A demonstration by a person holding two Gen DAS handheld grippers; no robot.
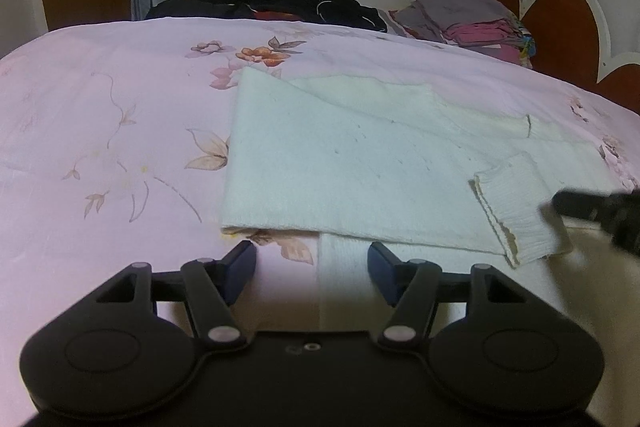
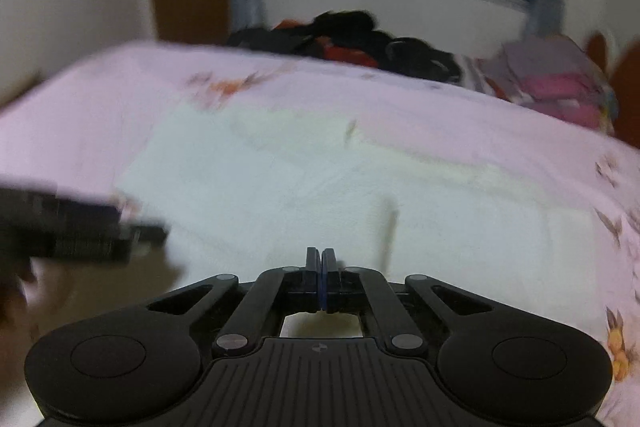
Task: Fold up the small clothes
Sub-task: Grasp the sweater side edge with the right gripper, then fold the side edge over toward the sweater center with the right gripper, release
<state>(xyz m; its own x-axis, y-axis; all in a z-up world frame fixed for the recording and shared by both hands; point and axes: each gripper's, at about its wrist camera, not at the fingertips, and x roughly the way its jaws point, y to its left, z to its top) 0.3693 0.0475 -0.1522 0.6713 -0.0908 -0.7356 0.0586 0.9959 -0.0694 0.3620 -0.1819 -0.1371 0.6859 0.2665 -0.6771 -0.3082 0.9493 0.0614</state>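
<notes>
Beyond the white sweater (image 1: 340, 155), dark clothes (image 1: 280, 1) crowd the bed (image 1: 100, 107); left gripper (image 1: 312, 263) fingers spread, right gripper (image 2: 322, 267) fingers pressed together.

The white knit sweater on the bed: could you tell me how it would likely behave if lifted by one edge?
The white knit sweater would probably droop rather than hold shape; it already lies in soft folded layers. The ribbed cuff looks thick, so a tool should grip it without much slipping. The loose sleeve may well swing free.

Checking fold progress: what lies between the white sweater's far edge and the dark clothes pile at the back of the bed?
In the left wrist view, only floral pink bedsheet lies between the white sweater and the dark clothes pile.
</notes>
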